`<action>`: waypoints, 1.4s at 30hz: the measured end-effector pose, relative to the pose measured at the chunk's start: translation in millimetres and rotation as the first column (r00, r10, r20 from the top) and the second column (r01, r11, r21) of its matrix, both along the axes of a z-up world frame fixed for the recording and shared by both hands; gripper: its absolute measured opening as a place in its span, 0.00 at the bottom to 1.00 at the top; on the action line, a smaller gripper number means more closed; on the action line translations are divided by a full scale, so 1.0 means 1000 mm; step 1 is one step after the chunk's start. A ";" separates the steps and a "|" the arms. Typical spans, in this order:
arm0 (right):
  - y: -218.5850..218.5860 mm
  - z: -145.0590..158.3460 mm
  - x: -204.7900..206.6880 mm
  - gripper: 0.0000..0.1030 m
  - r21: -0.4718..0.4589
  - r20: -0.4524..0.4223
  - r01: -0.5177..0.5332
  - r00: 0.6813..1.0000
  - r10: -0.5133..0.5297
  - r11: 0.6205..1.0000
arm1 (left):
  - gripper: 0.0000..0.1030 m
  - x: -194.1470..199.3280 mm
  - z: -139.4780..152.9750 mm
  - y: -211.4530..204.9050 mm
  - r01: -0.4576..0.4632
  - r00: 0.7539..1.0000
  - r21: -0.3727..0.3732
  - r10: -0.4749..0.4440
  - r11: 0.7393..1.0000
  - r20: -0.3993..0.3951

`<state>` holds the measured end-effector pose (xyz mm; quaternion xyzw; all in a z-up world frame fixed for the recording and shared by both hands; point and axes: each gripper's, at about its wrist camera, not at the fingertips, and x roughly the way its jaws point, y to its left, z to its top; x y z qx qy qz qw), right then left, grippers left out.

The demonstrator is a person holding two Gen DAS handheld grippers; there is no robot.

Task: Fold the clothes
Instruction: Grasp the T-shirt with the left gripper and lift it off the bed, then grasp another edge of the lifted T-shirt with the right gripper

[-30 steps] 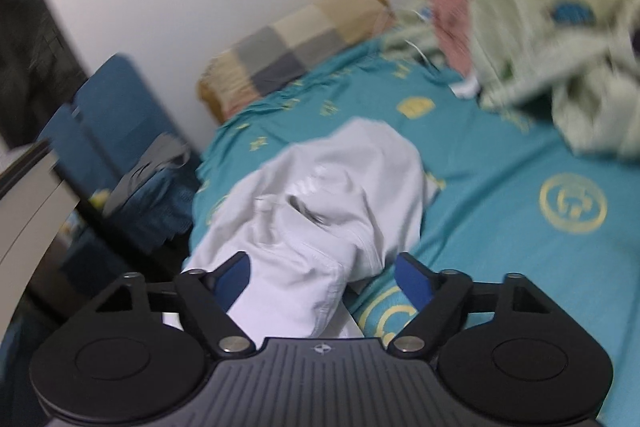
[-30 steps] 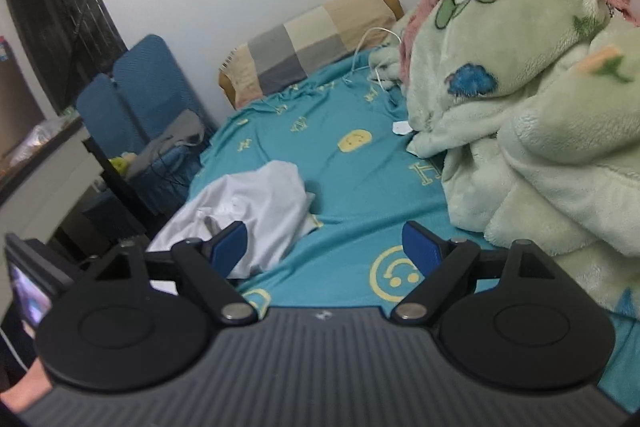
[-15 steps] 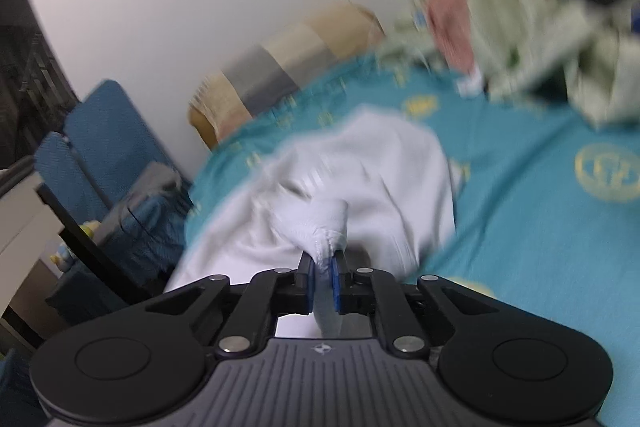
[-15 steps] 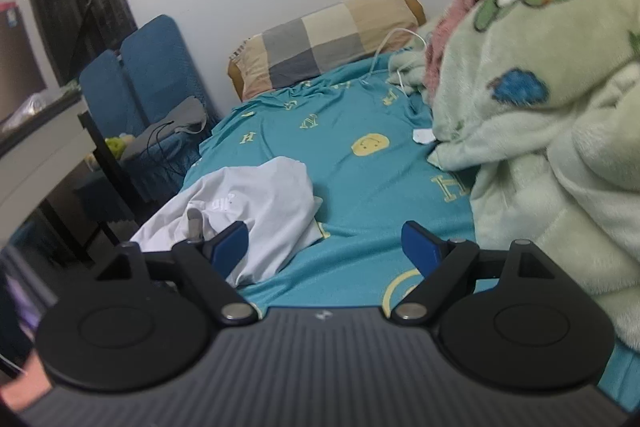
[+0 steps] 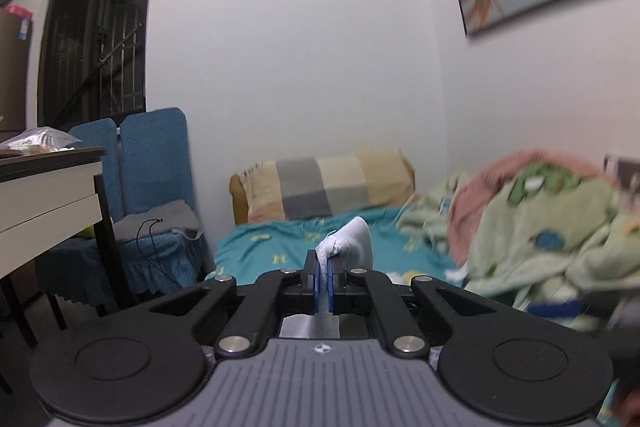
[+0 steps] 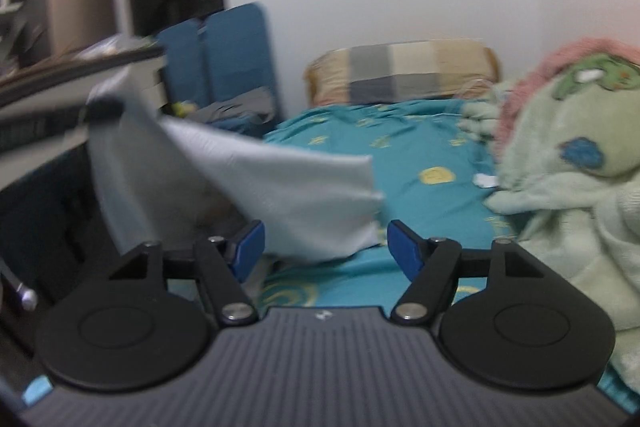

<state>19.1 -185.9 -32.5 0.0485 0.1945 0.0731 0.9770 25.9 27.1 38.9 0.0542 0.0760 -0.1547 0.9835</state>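
My left gripper (image 5: 323, 277) is shut on a bunched fold of the white garment (image 5: 352, 239), which pokes up above the pads and hangs below them. In the right wrist view the same white garment (image 6: 280, 195) hangs lifted in the air at the left, stretched from the upper left down toward the bed. My right gripper (image 6: 324, 247) is open and empty; the garment's lower edge hangs just beyond and between its fingers, not touching them as far as I can tell.
The bed has a teal sheet (image 6: 420, 155) with yellow prints. A checked pillow (image 6: 404, 71) lies at the head by the wall. A green and pink blanket heap (image 6: 568, 167) fills the right side. A blue chair (image 5: 152, 179) and a white desk (image 5: 44, 199) stand left.
My left gripper closed on the white garment and lifted it off the bed, tilting up toward the wall. The right gripper stayed open and moved closer to the hanging cloth.
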 end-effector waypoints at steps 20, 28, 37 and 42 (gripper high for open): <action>0.120 -0.107 0.114 0.55 -0.615 -0.016 -0.174 0.978 0.208 0.769 | 0.04 0.052 -0.011 0.087 -0.093 0.991 -0.302 0.058 0.949 -0.123; 0.094 -0.091 0.128 0.16 -0.522 0.017 -0.122 0.988 0.153 0.844 | 0.04 0.063 -0.021 0.080 -0.115 0.986 -0.277 0.075 0.954 -0.150; 0.041 -0.028 0.092 0.11 -0.266 0.007 -0.054 0.998 0.058 0.962 | 0.04 0.047 -0.013 0.084 -0.144 0.985 -0.284 0.111 0.948 -0.131; 0.015 0.019 0.054 0.11 -0.189 0.003 -0.131 0.991 0.134 0.973 | 0.04 0.020 0.008 0.102 -0.070 0.997 -0.365 0.051 0.929 -0.062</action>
